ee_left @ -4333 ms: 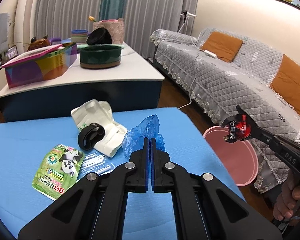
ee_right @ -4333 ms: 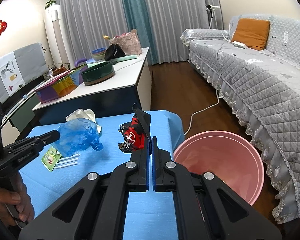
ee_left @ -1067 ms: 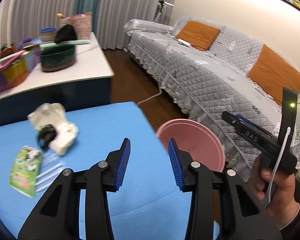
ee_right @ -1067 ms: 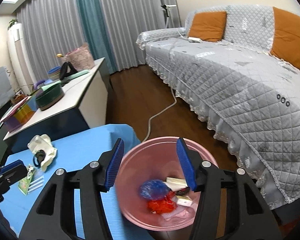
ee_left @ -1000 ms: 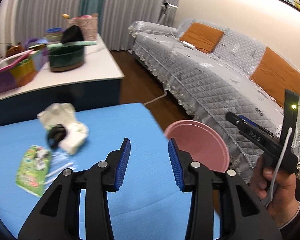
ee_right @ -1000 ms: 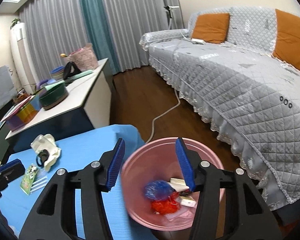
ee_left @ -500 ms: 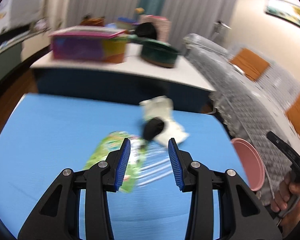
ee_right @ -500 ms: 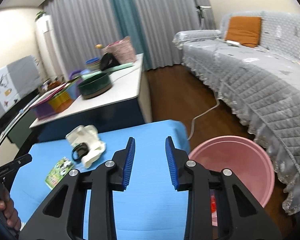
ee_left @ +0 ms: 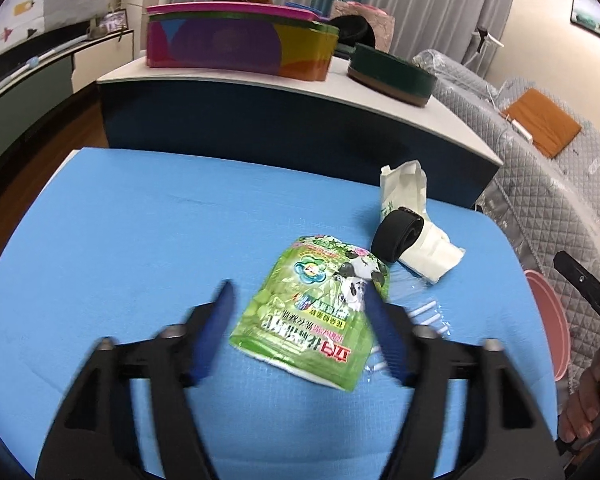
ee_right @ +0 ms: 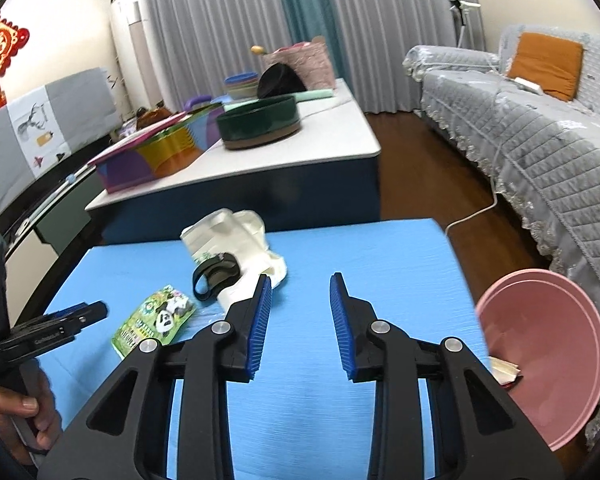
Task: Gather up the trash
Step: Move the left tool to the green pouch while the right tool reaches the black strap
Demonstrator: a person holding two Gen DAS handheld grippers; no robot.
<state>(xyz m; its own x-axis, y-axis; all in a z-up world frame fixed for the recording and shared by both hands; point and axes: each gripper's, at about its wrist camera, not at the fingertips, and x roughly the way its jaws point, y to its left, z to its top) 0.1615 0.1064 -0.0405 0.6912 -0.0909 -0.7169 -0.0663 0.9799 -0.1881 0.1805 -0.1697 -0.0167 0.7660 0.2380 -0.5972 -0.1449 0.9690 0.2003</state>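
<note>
A green panda-print wrapper (ee_left: 316, 312) lies flat beside a crumpled white bag (ee_left: 416, 236).

A white-topped counter (ee_right: 332, 136) with dark blue sides stands behind the blue table (ee_right: 380, 264). On it sit a multicoloured box (ee_left: 240, 46) with a pink lid, a round dark green container (ee_right: 258, 126) on a brown base, a black hat (ee_right: 278, 78) just in front of a pink woven basket (ee_right: 304, 60), and a stack of coloured bowls (ee_right: 240, 82). To the right, a sofa under a grey quilted cover (ee_right: 540, 152) carries an orange cushion (ee_right: 548, 64). Grey curtains (ee_right: 392, 12) flank a teal panel (ee_right: 296, 0) along the back wall. A white cable (ee_right: 476, 210) trails across the wooden floor (ee_right: 412, 184). A red ornament (ee_right: 0, 52) hangs on the left wall.
</note>
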